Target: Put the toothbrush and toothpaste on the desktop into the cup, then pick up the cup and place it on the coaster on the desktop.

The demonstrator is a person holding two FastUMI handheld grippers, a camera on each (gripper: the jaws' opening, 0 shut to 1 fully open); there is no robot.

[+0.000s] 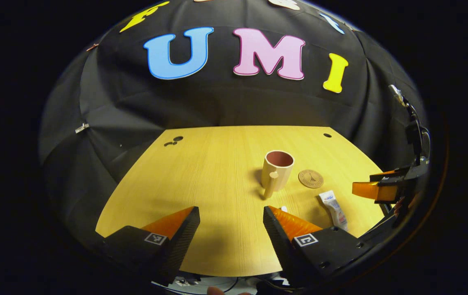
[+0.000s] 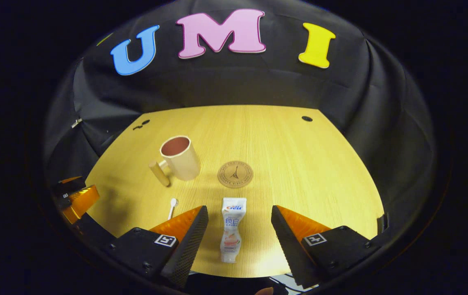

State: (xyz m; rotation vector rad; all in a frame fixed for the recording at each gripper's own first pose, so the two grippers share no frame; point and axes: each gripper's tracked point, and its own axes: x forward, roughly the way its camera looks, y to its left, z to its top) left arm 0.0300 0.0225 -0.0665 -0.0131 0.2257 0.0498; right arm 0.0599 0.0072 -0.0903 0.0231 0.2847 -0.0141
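Note:
A beige cup point(image 1: 277, 168) point(image 2: 179, 157) with a reddish inside and a side handle stands upright mid-table. Just right of it lies a round brown coaster point(image 1: 310, 178) point(image 2: 235, 174). The white toothpaste tube point(image 2: 231, 228) point(image 1: 334, 209) lies flat near the front edge, between the fingers of my open right gripper point(image 2: 240, 224), which hovers above it. A white toothbrush head point(image 2: 172, 206) point(image 1: 284, 208) pokes out beside a finger; the rest of it is hidden. My left gripper point(image 1: 231, 223) is open and holds nothing, in front of the cup. The right gripper point(image 1: 381, 189) also shows at the right edge of the left gripper view.
The light wooden table point(image 1: 217, 164) point(image 2: 299, 164) has small dark holes at its back corners point(image 1: 327, 135) point(image 2: 306, 119). Black cloth walls close in behind and to the sides. The left gripper point(image 2: 76, 198) shows at the left edge of the right gripper view.

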